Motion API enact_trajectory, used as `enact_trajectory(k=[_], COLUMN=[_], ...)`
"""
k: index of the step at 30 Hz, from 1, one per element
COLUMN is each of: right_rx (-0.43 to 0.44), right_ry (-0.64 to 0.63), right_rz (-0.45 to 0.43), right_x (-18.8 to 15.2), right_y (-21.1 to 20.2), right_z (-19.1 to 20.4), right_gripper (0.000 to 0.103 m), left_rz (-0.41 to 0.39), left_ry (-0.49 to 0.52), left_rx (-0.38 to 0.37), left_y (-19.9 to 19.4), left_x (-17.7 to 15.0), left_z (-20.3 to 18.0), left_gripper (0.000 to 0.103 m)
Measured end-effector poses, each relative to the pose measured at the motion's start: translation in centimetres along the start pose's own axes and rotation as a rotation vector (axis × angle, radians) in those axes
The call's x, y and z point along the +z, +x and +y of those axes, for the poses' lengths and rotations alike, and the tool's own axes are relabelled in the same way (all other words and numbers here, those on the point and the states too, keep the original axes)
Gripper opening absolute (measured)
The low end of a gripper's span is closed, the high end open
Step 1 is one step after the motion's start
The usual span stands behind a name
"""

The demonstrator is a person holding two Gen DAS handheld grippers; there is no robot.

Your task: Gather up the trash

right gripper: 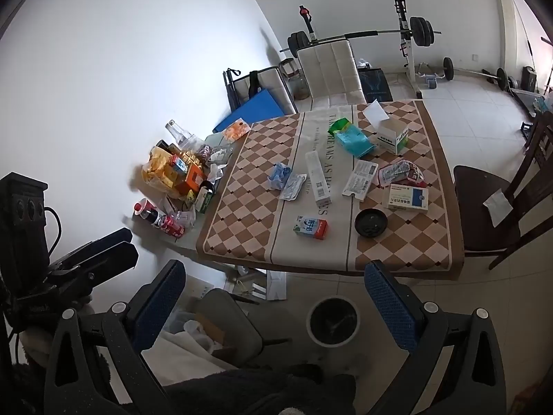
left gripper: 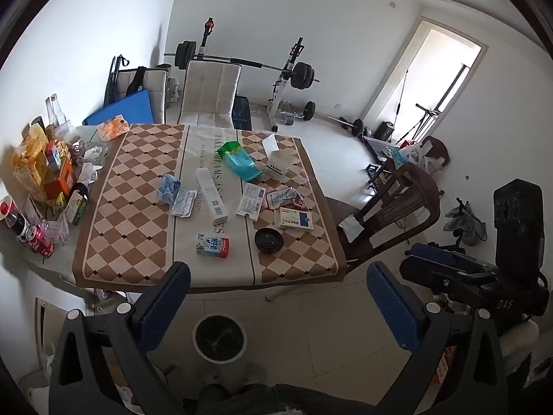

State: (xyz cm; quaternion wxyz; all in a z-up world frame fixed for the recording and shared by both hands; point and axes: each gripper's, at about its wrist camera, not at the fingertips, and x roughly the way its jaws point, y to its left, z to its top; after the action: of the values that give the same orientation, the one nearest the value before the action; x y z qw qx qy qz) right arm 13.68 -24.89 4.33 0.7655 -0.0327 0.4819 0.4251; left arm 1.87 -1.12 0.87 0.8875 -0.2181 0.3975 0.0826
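Trash lies on the checkered tablecloth (left gripper: 131, 186): a small milk carton (left gripper: 212, 246), a long white box (left gripper: 211, 192), crumpled blue gloves (left gripper: 168, 188), a green-blue bag (left gripper: 240, 160), an open white box (left gripper: 278, 164), flat packets (left gripper: 252, 200), a medicine box (left gripper: 293, 219) and a black lid (left gripper: 269, 240). A white trash bin (left gripper: 219, 340) stands on the floor below the table's near edge; it also shows in the right wrist view (right gripper: 332, 321). My left gripper (left gripper: 276, 301) is open and empty above the bin. My right gripper (right gripper: 274, 301) is open and empty, back from the table.
Snacks, bottles and cans (left gripper: 38, 186) crowd the table's left end. A dark wooden chair (left gripper: 390, 214) stands at the right side, a white chair (left gripper: 211, 93) at the far end. A weight bench with barbell (left gripper: 293, 72) is behind. A grey chair (right gripper: 224, 325) sits by the bin.
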Motion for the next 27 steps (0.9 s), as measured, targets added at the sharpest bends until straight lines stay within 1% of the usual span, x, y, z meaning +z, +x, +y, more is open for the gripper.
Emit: enact_trajectory(k=[13, 15, 27], right_rx=[0.007, 0.007, 0.009], right_ry=[-0.001, -0.004, 0.0], right_rz=[-0.002, -0.002, -0.003], right_x=[0.5, 0.9, 0.9], right_y=[0.0, 0.2, 0.2], right_z=[0.0, 0.5, 0.6], right_gripper=[0.103, 0.103, 0.103], left_rz=[-0.004, -0.004, -0.006], left_ry=[-0.002, 0.0, 0.0], left_rx=[-0.007, -0.009, -0.008], left_y=[0.2, 0.2, 0.2], left_x=[0.4, 0.3, 0.4], left_z=[0.0, -0.1, -0.2], left_gripper=[0.103, 0.103, 0.103])
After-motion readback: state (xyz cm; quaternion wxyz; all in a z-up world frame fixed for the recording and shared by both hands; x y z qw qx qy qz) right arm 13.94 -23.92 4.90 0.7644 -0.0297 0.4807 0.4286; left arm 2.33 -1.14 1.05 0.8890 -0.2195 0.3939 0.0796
